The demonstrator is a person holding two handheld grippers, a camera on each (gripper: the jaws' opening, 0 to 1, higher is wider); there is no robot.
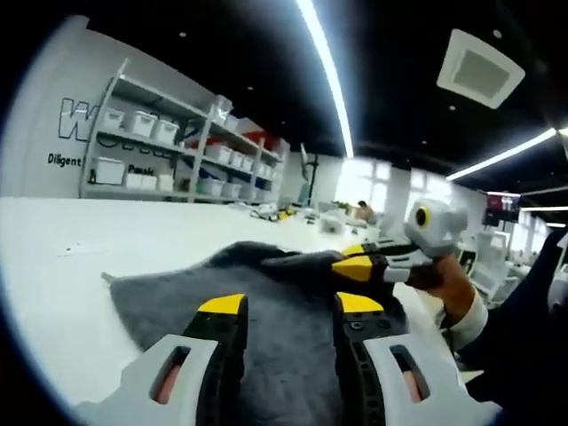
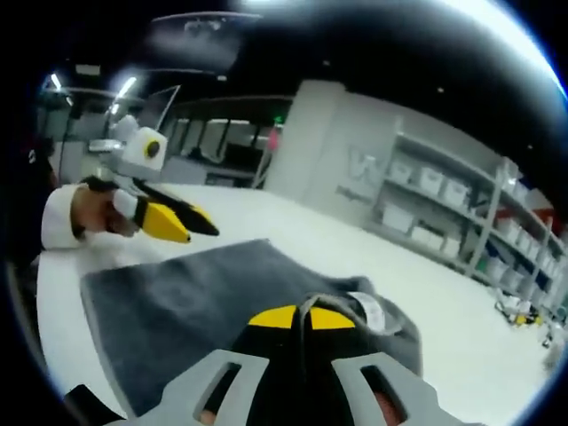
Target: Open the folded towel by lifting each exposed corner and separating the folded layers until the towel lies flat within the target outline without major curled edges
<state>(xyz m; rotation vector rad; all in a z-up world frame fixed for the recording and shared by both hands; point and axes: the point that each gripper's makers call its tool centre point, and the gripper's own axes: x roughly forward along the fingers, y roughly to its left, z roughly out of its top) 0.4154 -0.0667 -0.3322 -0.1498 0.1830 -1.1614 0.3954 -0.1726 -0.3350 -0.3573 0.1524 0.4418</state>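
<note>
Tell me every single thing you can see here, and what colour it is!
towel: one, dark grey, lying on the table, a corner pinched up in the right gripper
label: one, white, on the towel's edge near the right gripper
table: one, white, under the towel
shelves: one long rack, pale grey, against the far wall
storage bins: many, white, on the shelves
ceiling lights: several, white strips overhead
left gripper: one, grey and black with yellow tips, open over the towel
right gripper: one, same colours, shut on the towel
hand: one, white cuff, holding the right gripper
</note>
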